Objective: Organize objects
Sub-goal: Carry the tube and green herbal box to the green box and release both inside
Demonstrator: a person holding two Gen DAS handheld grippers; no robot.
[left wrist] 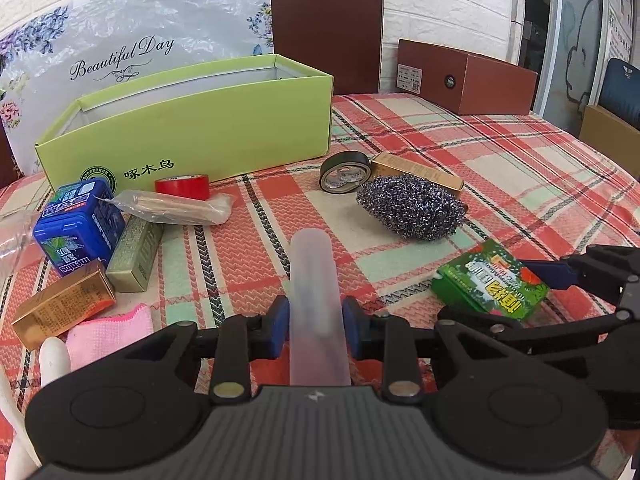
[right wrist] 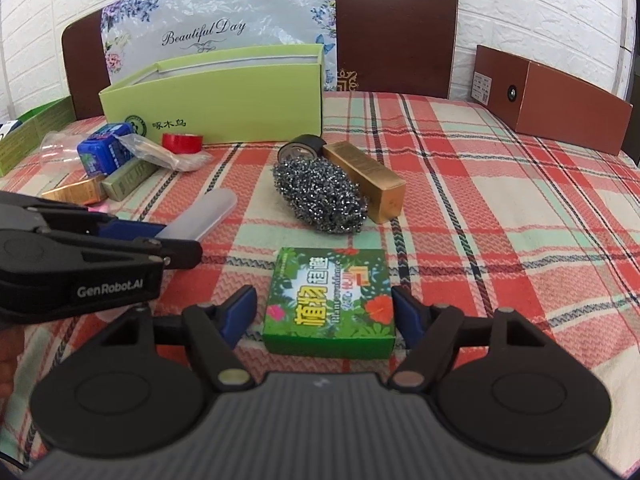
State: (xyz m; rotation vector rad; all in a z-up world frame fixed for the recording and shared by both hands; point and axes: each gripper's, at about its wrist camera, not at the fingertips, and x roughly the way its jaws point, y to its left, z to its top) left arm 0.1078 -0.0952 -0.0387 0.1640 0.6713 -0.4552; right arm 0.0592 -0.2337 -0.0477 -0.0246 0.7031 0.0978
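Left gripper (left wrist: 315, 322) is pinching a frosted translucent plastic tube-shaped case (left wrist: 314, 280), blue pads pressed on both its sides, the case pointing straight ahead and lifted off the checked red-and-green tablecloth (left wrist: 500, 168). Right gripper (right wrist: 324, 314) is spread wide, pads either side of a flat green floral-print carton (right wrist: 330, 300) lying on the cloth; pads look just apart from it, so not gripped yet.

Ahead of the left gripper: a steel wool scouring ball (left wrist: 412, 206), touching a long gold carton (left wrist: 416, 170) and a black tape roll (left wrist: 345, 171) behind it. Ahead-left: red tape roll (left wrist: 183, 187), clear bag of wooden sticks (left wrist: 176, 208), blue mint tub (left wrist: 78, 226), olive-green small box (left wrist: 134, 254), orange-gold small box (left wrist: 64, 304), pink cloth (left wrist: 110, 334) nearest. Beyond all that, the open lime-green cardboard box (left wrist: 192, 128), presumably the destination. Far ahead-right, a brown box (left wrist: 480, 80).

Progress: early. Visible part of the lime box interior shows nothing inside, floor is hidden. One item in hand, one about to be grasped, roughly nine loose on the cloth. Left: carry the case forward-left over the box wall, then clear the rest.
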